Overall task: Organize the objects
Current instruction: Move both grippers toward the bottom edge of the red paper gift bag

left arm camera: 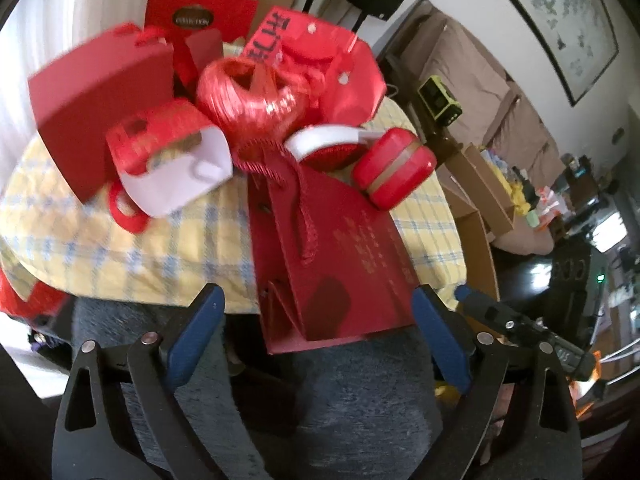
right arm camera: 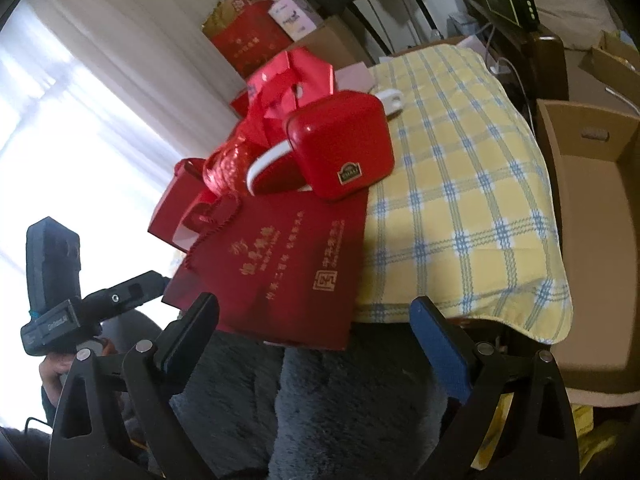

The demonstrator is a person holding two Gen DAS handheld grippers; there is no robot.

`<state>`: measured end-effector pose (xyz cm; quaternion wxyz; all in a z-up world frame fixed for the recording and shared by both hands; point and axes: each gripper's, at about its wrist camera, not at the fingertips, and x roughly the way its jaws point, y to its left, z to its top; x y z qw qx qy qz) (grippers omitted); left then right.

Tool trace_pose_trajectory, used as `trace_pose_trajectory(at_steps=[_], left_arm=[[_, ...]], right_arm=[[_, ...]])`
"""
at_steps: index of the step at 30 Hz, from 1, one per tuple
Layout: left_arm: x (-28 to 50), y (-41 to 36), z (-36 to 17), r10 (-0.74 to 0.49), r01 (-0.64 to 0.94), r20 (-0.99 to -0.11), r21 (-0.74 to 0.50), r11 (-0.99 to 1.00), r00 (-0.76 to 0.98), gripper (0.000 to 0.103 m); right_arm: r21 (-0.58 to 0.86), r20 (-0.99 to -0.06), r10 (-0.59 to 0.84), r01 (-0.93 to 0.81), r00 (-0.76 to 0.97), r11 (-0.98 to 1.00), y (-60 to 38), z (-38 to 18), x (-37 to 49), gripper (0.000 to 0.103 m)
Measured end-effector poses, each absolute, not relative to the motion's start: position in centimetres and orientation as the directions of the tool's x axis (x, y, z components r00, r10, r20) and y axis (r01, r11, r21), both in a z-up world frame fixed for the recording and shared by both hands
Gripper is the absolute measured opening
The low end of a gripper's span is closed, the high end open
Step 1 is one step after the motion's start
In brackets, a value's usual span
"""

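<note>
Left tongs (left arm camera: 316,316): spread wide, nothing gripped; the near end of the dark red paper bag (left arm camera: 324,256) is seen between the pads, untouched.
Right tongs (right arm camera: 316,320): spread apart, nothing held.
Dark red paper bag: laid flat, overhanging the tabletop's (right arm camera: 460,200) near edge.
Red tin (right arm camera: 340,144): resting at the bag's far end.
Cardboard box (right arm camera: 592,240): open, beside the tabletop.

Black linkage arms with triangular cut-outs and round silver pivot screws behind each claw, left gripper (left arm camera: 318,312) and right gripper (right arm camera: 316,320) alike. Blue pads lining the inner finger faces. Dark grey fuzzy trousers (right arm camera: 340,408) beneath.
</note>
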<state>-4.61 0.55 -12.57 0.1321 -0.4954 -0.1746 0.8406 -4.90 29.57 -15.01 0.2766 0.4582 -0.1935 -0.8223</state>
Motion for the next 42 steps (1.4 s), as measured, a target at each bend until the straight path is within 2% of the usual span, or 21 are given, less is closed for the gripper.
trace_pose_trajectory(at_steps=[3, 14, 18, 21, 28, 33, 38, 40, 42], left_arm=[[-4.8, 1.0, -13.4, 0.396, -0.040, -0.797, -0.426, -0.904, -0.457, 0.087], [-4.9, 0.9, -15.2, 0.419, 0.011, -0.793, -0.472, -0.882, -0.442, 0.084], [-4.9, 0.5, -15.3, 0.424, 0.035, -0.784, -0.491, -0.870, -0.454, 0.081], [-5.1, 0.5, -15.3, 0.431, 0.042, -0.776, -0.503, -0.863, -0.460, 0.081], [-5.3, 1.6, -15.9, 0.428, 0.055, -0.781, -0.504, -0.862, -0.455, 0.072], [-5.3, 2.3, -16.6, 0.431, 0.060, -0.789, -0.504, -0.862, -0.438, 0.065], [-5.0, 2.5, -16.7, 0.429, 0.060, -0.786, -0.504, -0.861, -0.445, 0.063], [-4.9, 2.5, -16.5, 0.424, 0.059, -0.783, -0.502, -0.863, -0.456, 0.054], [-4.9, 2.6, -16.3, 0.416, 0.054, -0.782, -0.494, -0.868, -0.465, 0.052]], right_arm=[[0.582, -0.656, -0.642, 0.276, -0.397, -0.765, 29.2, -15.6, -5.0, 0.092], [0.629, -0.635, -0.687, 0.281, -0.353, -0.725, 28.6, -16.7, -5.6, 0.091], [0.720, -0.562, -0.769, 0.278, -0.305, -0.636, 28.6, -17.6, -6.0, 0.083], [0.723, -0.559, -0.771, 0.277, -0.305, -0.633, 28.6, -17.8, -6.2, 0.079], [0.739, -0.550, -0.779, 0.259, -0.302, -0.622, 28.7, -18.2, -6.4, 0.076], [0.728, -0.569, -0.768, 0.255, -0.295, -0.637, 28.6, -18.4, -6.6, 0.068], [0.734, -0.558, -0.773, 0.254, -0.302, -0.630, 28.8, -18.5, -6.6, 0.066], [0.744, -0.547, -0.781, 0.254, -0.300, -0.618, 29.0, -18.5, -6.7, 0.063], [0.751, -0.541, -0.788, 0.255, -0.293, -0.610, 28.9, -18.5, -6.7, 0.062]])
